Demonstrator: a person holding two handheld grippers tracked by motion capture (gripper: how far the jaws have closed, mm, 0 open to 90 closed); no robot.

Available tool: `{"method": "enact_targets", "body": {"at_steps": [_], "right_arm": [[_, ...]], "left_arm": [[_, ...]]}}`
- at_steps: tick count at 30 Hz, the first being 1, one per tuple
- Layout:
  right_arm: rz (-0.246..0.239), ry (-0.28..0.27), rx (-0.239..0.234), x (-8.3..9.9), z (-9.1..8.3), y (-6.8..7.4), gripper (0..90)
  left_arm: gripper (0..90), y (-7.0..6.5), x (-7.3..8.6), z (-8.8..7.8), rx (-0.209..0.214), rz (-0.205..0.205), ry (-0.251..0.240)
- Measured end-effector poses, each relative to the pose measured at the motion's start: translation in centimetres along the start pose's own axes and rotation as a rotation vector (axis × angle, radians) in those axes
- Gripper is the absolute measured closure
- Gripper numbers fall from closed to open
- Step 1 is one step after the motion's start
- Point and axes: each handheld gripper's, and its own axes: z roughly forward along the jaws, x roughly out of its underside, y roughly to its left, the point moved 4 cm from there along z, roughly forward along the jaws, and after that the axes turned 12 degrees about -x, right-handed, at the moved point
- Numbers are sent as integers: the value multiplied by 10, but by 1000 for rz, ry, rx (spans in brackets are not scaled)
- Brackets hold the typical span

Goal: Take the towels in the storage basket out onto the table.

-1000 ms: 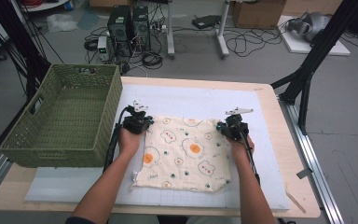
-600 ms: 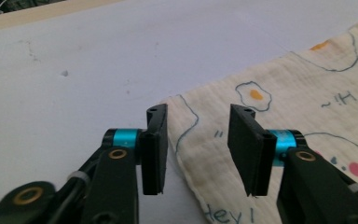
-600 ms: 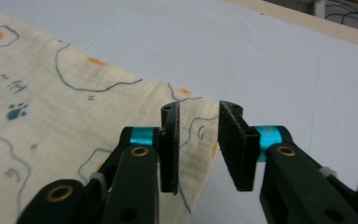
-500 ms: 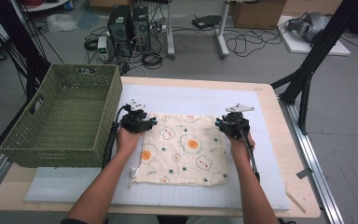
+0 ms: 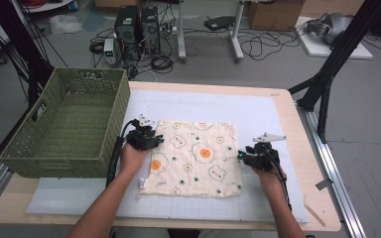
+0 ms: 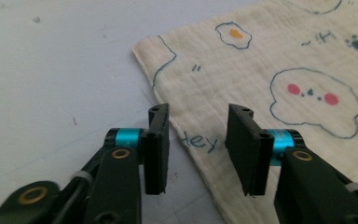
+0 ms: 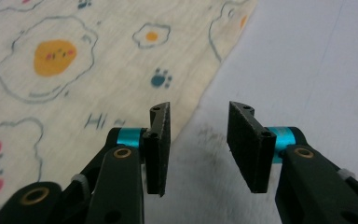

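left gripper (image 5: 155, 140) at cloth (image 5: 196, 158) 9 o'clock edge, forearm low, jaws just closing, apart, empty | right gripper (image 5: 242, 156) at 3 o'clock edge, probably hovering, jaws opening, empty

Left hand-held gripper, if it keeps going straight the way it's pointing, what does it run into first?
Probably the cloth: the left hand-held gripper has its open jaws over the cloth's edge, with printed fabric lying ahead and bare white mat beside it. How high it sits above the cloth is unclear.
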Motion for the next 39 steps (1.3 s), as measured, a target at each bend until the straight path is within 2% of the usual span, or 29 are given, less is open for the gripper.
{"method": "enact_targets", "body": {"at_steps": [1, 2, 3, 6, 7, 9, 10, 11, 12, 14, 15, 16, 18, 21, 22, 23, 24, 25, 26, 28, 30, 32, 35, 39], "right_arm": [[4, 2, -9, 5, -1, 1, 602], [13, 8, -17, 8, -1, 3, 602], [13, 9, -29, 11, -1, 5, 607], [18, 6, -57, 13, 2, 10, 634], [8, 9, -51, 13, 3, 11, 667], [-23, 27, -60, 12, 4, 16, 866], [-41, 35, -51, 12, 4, 18, 892], [-87, 55, -6, 11, 4, 20, 896], [-98, 68, 20, 10, 3, 21, 898], [-95, 74, 39, 11, 1, 19, 897], [-85, 68, 43, 12, -1, 17, 896], [-82, 61, 40, 12, -2, 16, 892], [-85, 28, 31, 11, -7, 15, 789], [-68, -39, 17, 8, -17, 12, 644], [-73, -61, 15, 7, -21, 11, 606], [-79, -88, 18, 6, -26, 11, 535], [-86, -114, 37, 5, -30, 10, 456], [-84, -136, 51, 4, -35, 9, 412], [-81, -152, 52, 4, -39, 8, 386], [-91, -177, 64, 4, -47, 6, 324], [-96, -198, 65, 5, -54, 5, 278], [-93, -214, 56, 7, -60, 3, 234], [-92, -208, 51, 11, -63, 1, 177], [-81, -203, 71, 12, -62, -1, 141]], "left_arm": [[803, -2, 0, 0, 12, 21, -5], [856, -4, -1, 0, -6, 40, -5], [861, -5, -1, 0, -18, 45, -3], [863, -6, -1, 0, -39, 39, -6], [863, -6, -1, 0, -41, 43, -6], [862, -6, -1, 1, -44, 33, -10], [862, -5, -1, 0, -49, 31, -7], [856, -5, -1, 0, -48, 25, -8], [853, -4, -1, 0, -49, 19, -5], [808, -3, -1, -1, -54, 14, -5], [749, -3, 0, -2, -54, 9, -5], [694, -2, 1, -3, -40, -13, -30], [619, 0, 3, -8, -32, -38, -64], [512, 2, 8, -16, 27, -98, -105], [485, 1, 8, -19, 53, -106, -126], [464, 1, 8, -23, 97, -112, -145], [442, -1, 8, -26, 143, -123, -166], [416, -3, 8, -30, 169, -119, -183], [397, -4, 8, -34, 175, -110, -212], [344, -3, 8, -41, 186, -121, -241], [253, -3, 6, -48, 203, -135, -265], [153, -5, 4, -56, 227, -123, -298], [154, -9, 3, -65, 252, -97, -321], [155, -12, 9, -74, 267, -100, -335]]}}
